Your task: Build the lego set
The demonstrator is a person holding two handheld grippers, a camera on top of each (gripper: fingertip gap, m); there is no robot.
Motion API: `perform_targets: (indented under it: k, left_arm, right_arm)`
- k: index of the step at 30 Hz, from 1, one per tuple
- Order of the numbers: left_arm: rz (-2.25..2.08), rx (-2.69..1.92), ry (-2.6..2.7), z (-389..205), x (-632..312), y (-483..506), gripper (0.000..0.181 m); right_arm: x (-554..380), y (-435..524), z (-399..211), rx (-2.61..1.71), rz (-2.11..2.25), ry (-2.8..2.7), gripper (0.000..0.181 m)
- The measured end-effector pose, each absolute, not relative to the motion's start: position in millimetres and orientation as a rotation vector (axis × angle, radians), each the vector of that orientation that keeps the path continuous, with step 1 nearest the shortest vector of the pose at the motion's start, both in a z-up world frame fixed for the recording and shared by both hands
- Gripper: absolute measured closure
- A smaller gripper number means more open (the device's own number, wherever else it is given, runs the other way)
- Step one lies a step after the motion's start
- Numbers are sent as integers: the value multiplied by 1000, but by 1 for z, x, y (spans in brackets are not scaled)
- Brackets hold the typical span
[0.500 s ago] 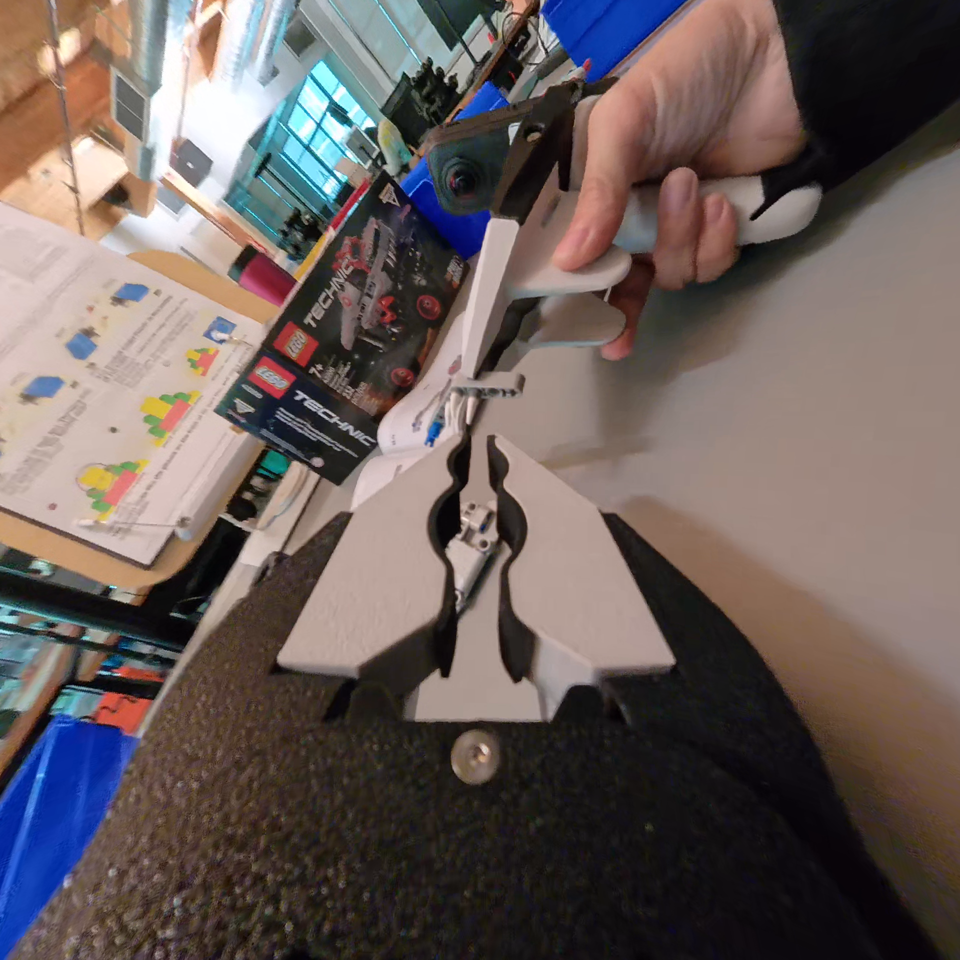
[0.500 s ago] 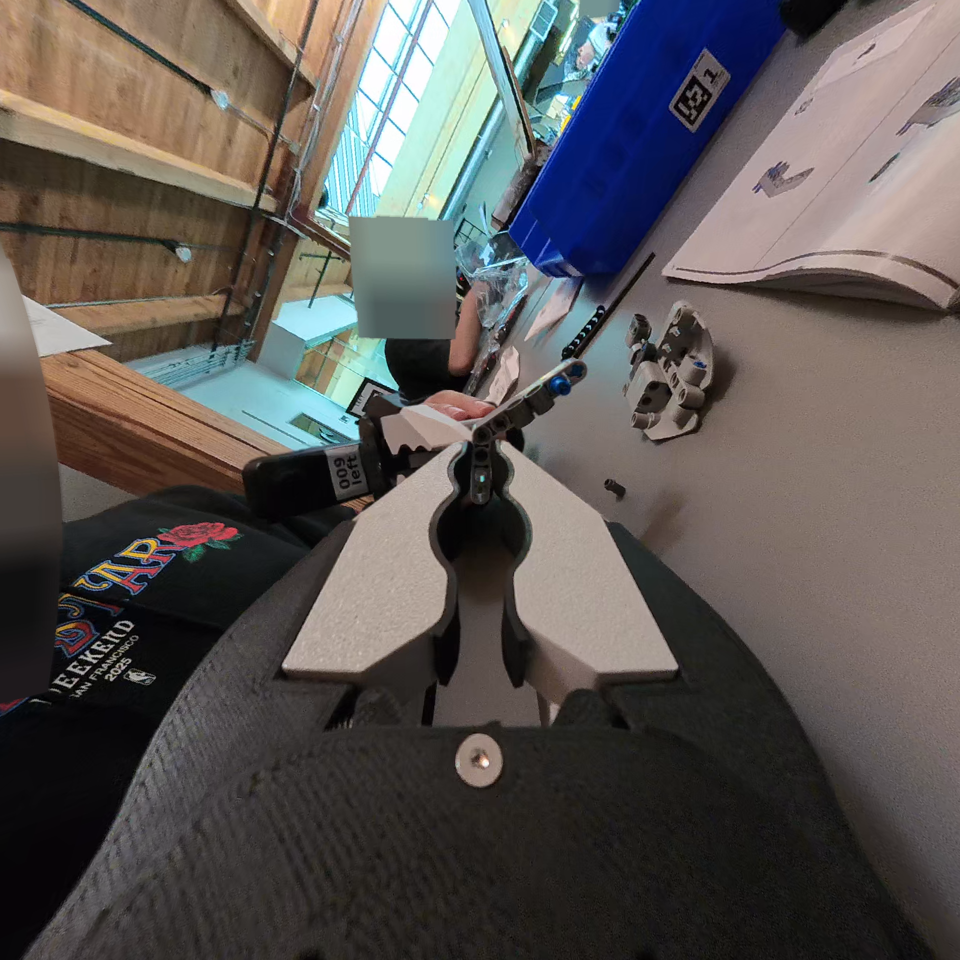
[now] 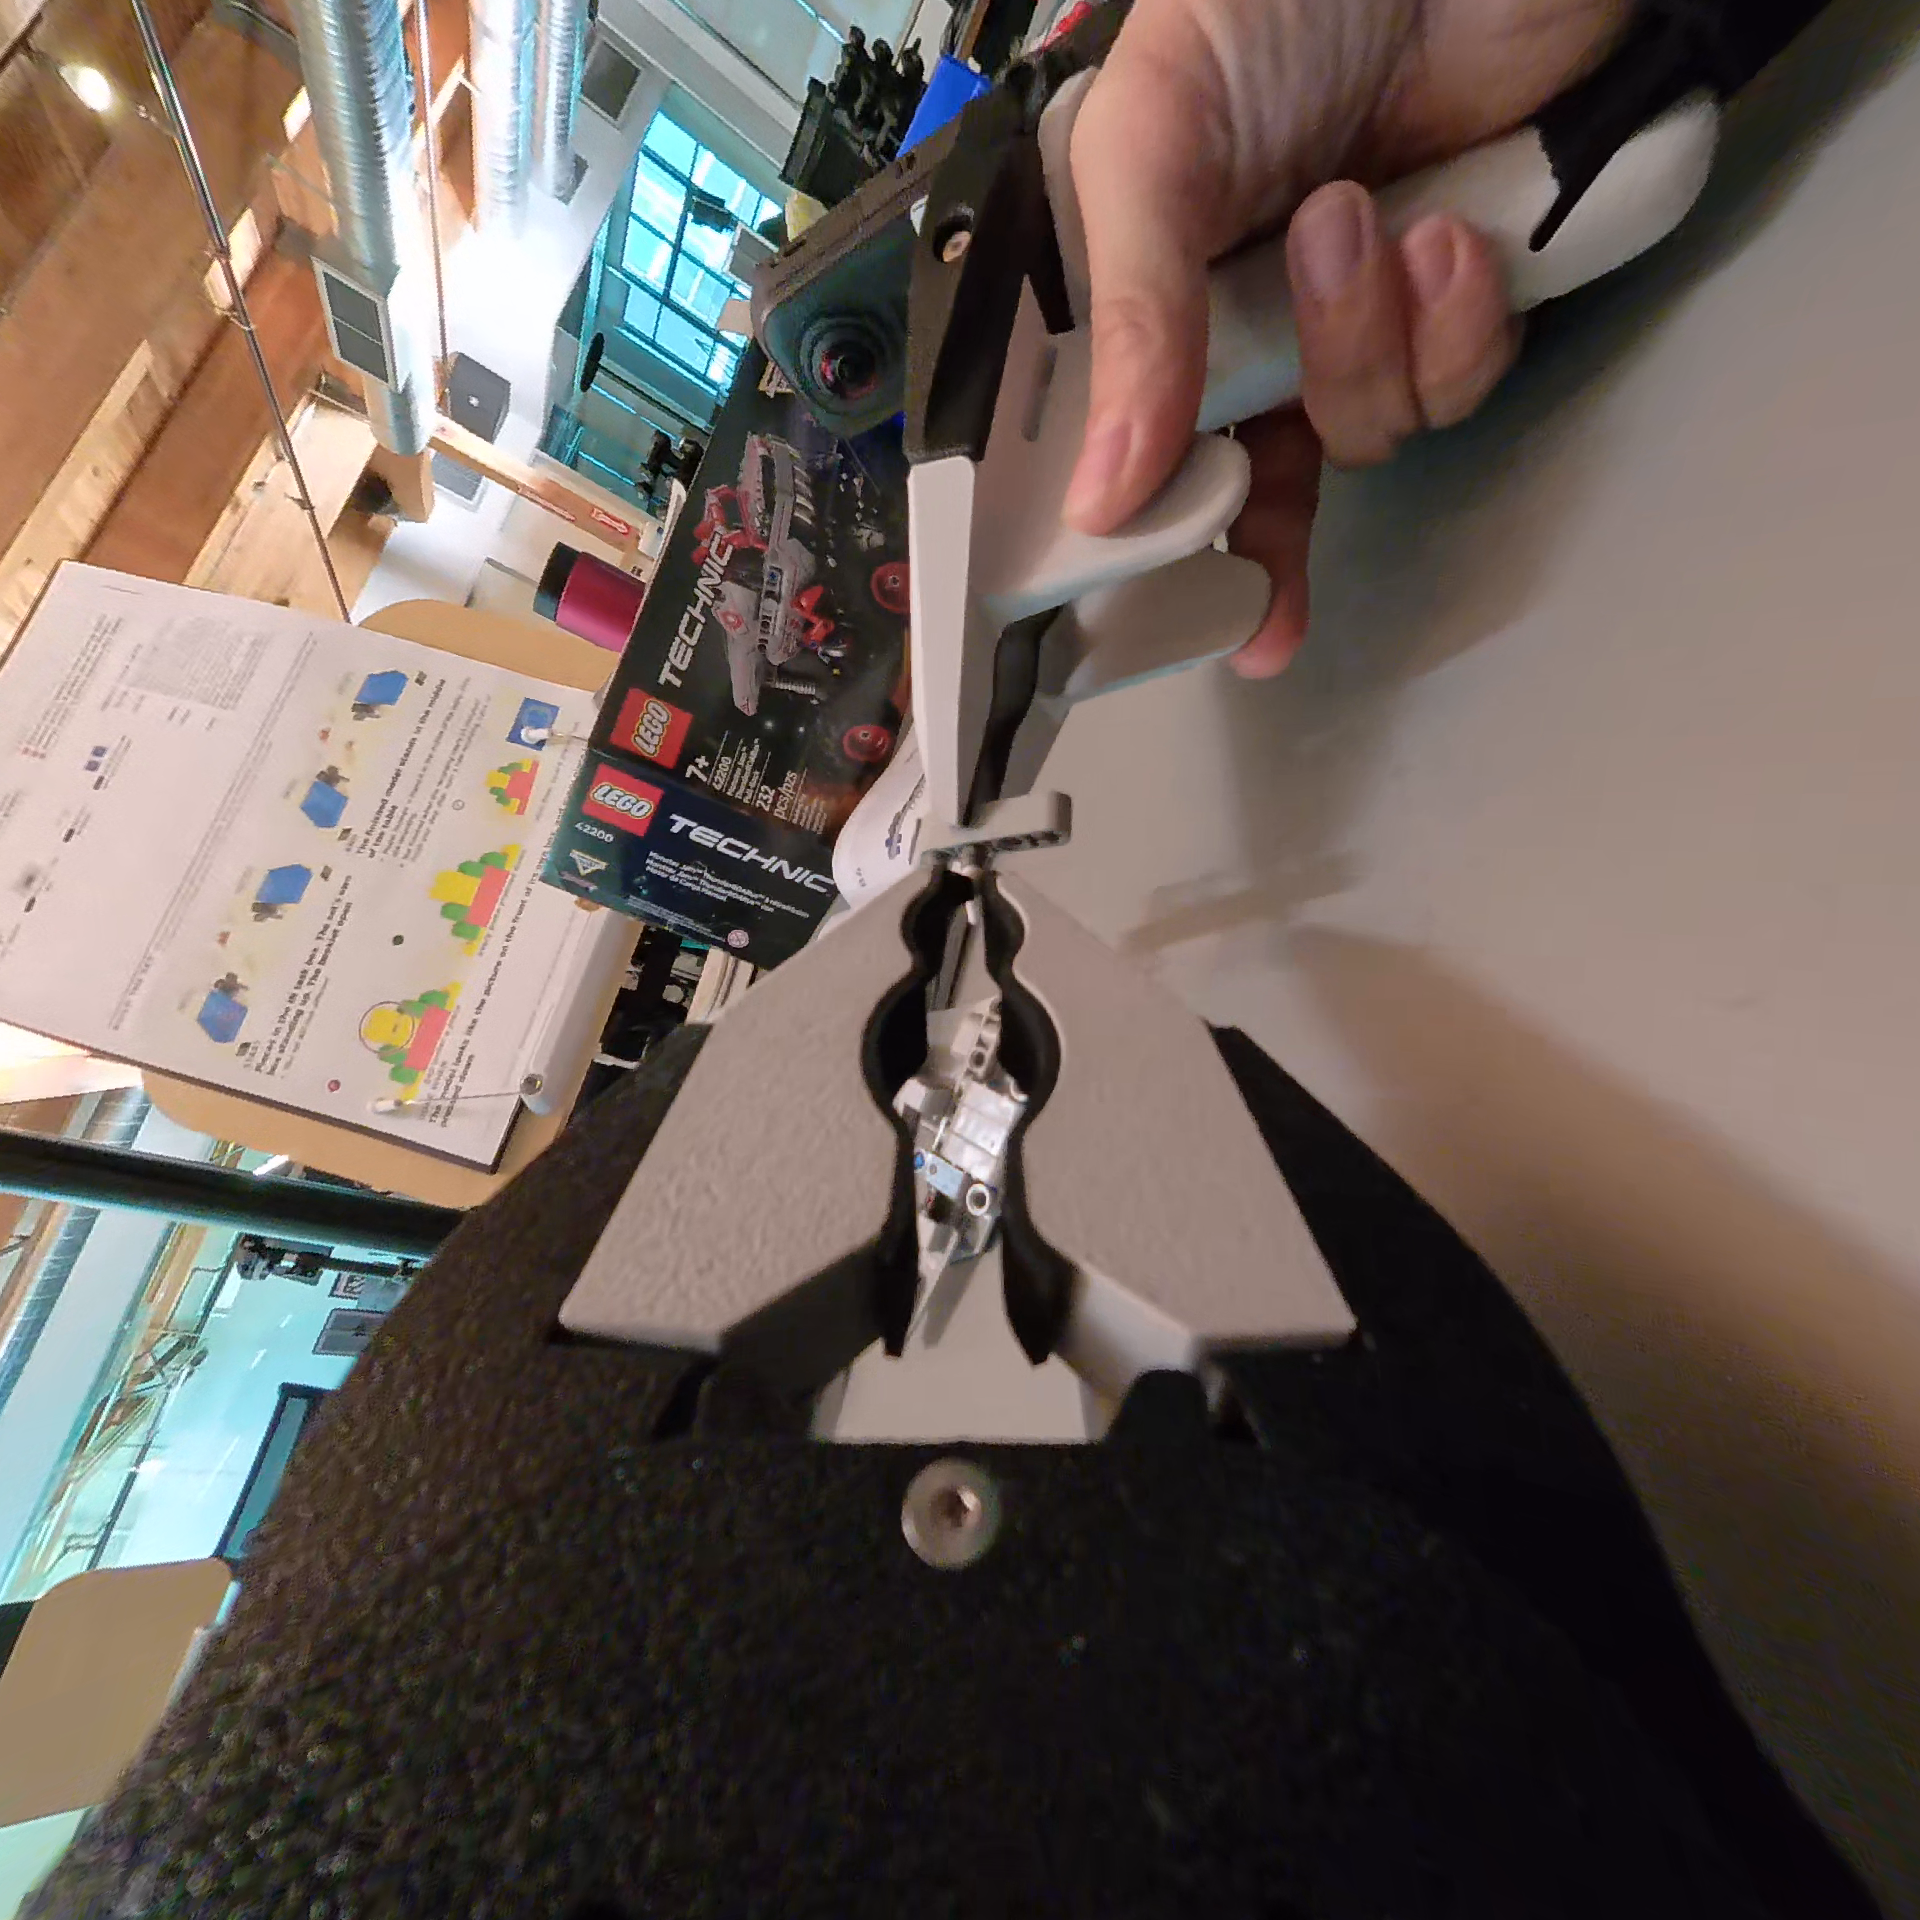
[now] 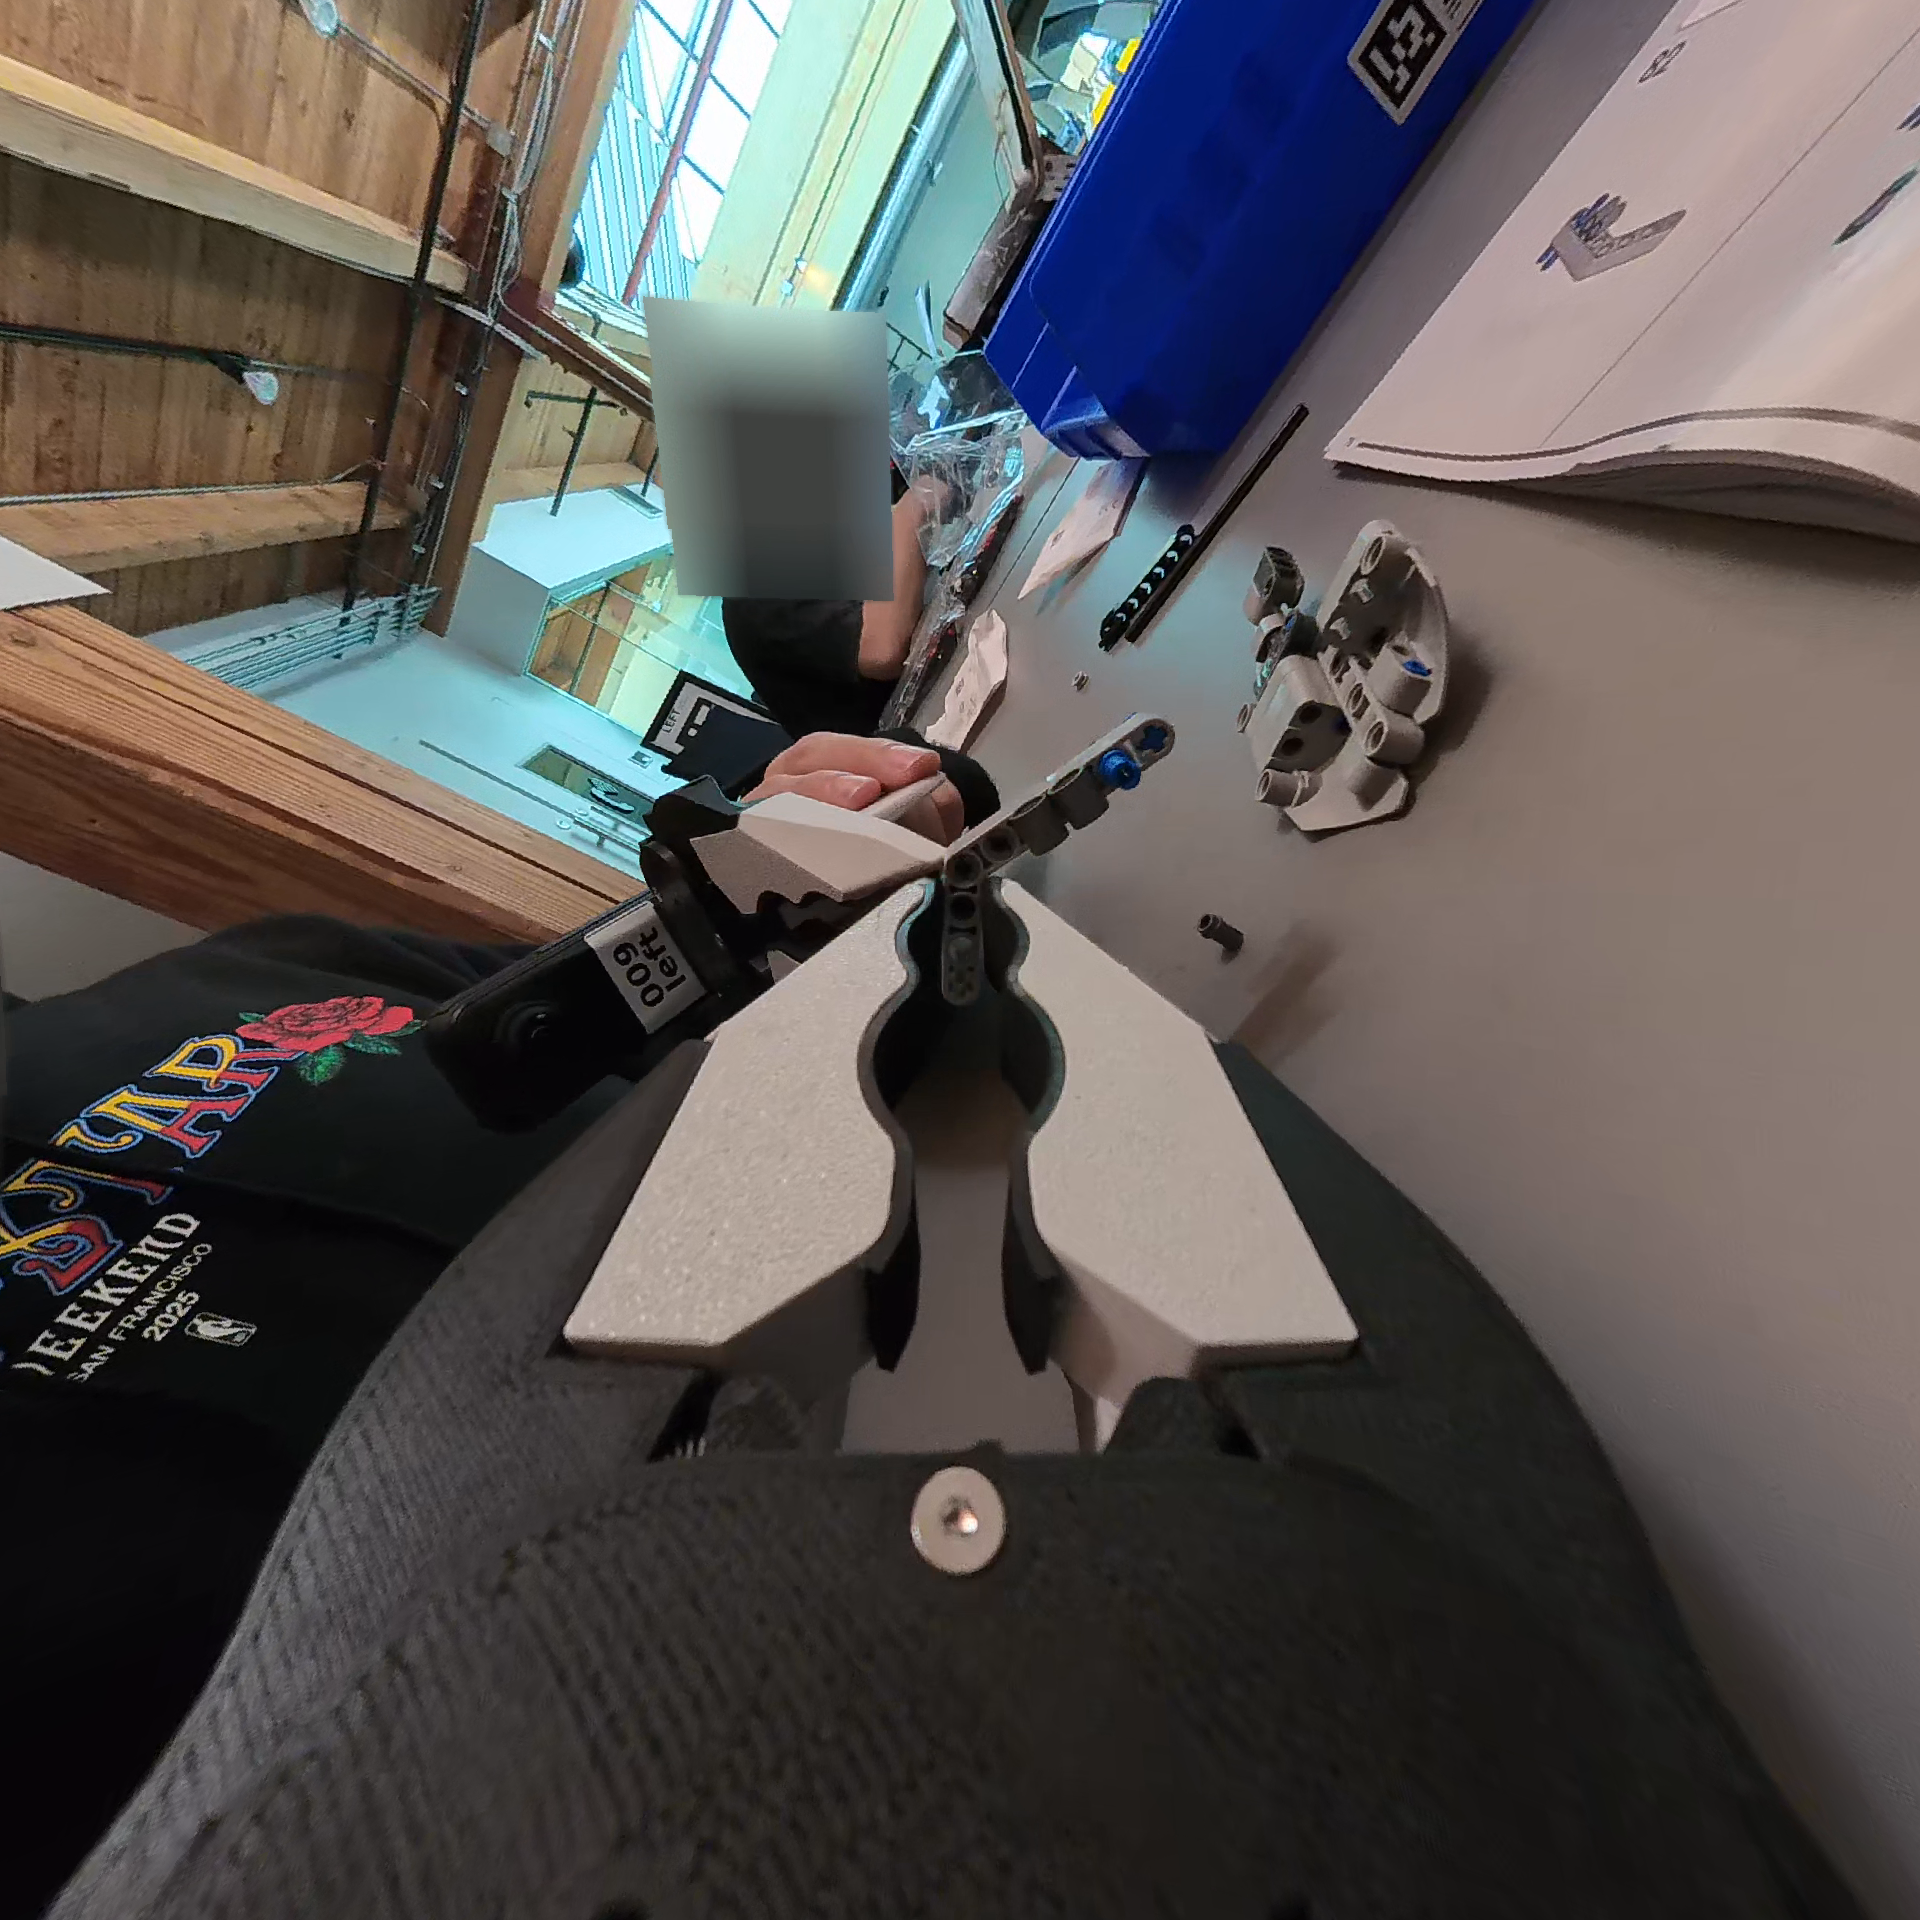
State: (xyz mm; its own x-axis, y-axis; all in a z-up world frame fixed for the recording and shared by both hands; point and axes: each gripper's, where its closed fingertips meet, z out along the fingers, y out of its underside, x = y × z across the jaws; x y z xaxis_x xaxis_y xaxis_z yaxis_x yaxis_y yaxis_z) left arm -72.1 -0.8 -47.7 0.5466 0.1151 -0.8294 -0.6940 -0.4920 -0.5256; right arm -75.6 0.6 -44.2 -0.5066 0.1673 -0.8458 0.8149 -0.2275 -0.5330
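Observation:
In the left wrist view my left gripper (image 3: pixel 966 891) is shut on a light grey lego assembly with blue pins (image 3: pixel 964 1127) that lies between its fingers. The right gripper (image 3: pixel 982 800), held by a hand, comes down from above with a short grey beam (image 3: pixel 1016 821) right at my left fingertips. In the right wrist view my right gripper (image 4: pixel 961 896) is shut on that dark grey beam (image 4: pixel 962 940). Its far end meets the long grey beam with blue pins (image 4: pixel 1086 784) held by the left gripper (image 4: pixel 831 868). Both are held above the grey table (image 4: pixel 1558 1039).
On the table lie a grey lego sub-assembly (image 4: pixel 1345 675), a small black pin (image 4: pixel 1221 930), a black axle (image 4: pixel 1210 525) and an open instruction booklet (image 4: pixel 1662 364) beside a blue bin (image 4: pixel 1195 229). The lego box (image 3: pixel 727 748) and an instruction board (image 3: pixel 260 831) stand behind. The tips of both grippers are at nearly the same place.
The two grippers have come closer together. The right gripper's beam, apart from my left fingertips before, now sits right at them. Both stay shut on their parts.

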Motion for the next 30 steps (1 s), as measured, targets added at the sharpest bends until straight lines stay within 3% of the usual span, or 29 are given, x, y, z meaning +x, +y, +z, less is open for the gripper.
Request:
perform_targets:
  k: [21, 26, 30]
  left_arm:
    - [967, -1831, 461, -49, -67, 0, 180]
    - [975, -1831, 482, -50, -66, 1, 173]
    - [994, -1851, 460, -51, -70, 0, 180]
  right_arm:
    - [-73, -1, -45, 1154, -1766, 1560, 176]
    - [-72, -1, -43, 1144, -1770, 1545, 176]
    - [-72, -2, -46, 1152, -1752, 1564, 175]
